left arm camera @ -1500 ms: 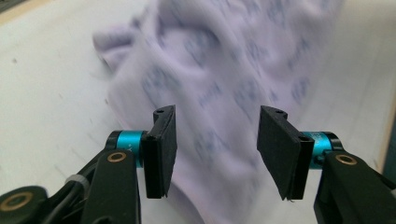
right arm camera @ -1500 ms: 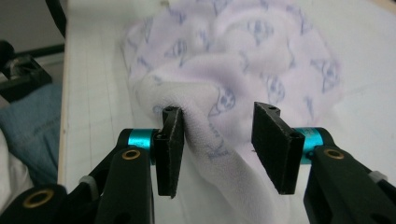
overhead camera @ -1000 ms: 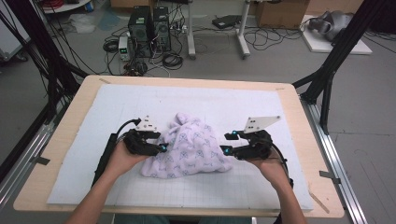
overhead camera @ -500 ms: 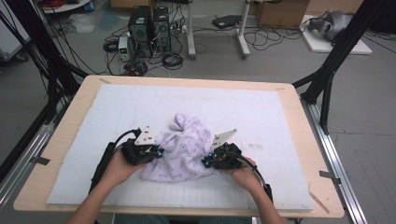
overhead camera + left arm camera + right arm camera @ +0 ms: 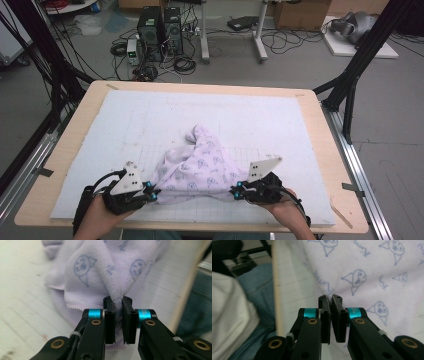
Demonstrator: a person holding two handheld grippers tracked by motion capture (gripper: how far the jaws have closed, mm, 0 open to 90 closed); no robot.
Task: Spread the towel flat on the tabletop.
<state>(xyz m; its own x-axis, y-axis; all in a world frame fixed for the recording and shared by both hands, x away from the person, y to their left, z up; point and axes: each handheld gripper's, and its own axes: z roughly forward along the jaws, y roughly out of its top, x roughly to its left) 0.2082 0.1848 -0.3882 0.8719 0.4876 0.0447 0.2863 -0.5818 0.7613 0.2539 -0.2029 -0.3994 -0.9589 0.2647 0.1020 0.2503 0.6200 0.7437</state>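
Observation:
A pale lilac towel [image 5: 200,167] printed with small blue cartoon faces lies bunched on the white mat [image 5: 150,120], stretched along the near edge. My left gripper [image 5: 153,192] is shut on the towel's near left corner; in the left gripper view the cloth [image 5: 110,272] is pinched between the jaws of that gripper [image 5: 118,300]. My right gripper [image 5: 235,192] is shut on the towel's near right corner. In the right gripper view the towel [image 5: 367,272] runs up and right from that gripper [image 5: 330,298]. The far part of the towel stays heaped in a peak.
The mat covers a wooden table [image 5: 320,130] with a bare rim. Black frame legs [image 5: 360,65] stand at the right and left sides. Computers and cables [image 5: 160,30] sit on the floor beyond. The person's blue trousers [image 5: 254,290] show past the table's near edge.
Both grippers have pulled back toward the near edge and spread apart, each holding a corner. The towel has gone from a tight bundle to a wider, stretched shape.

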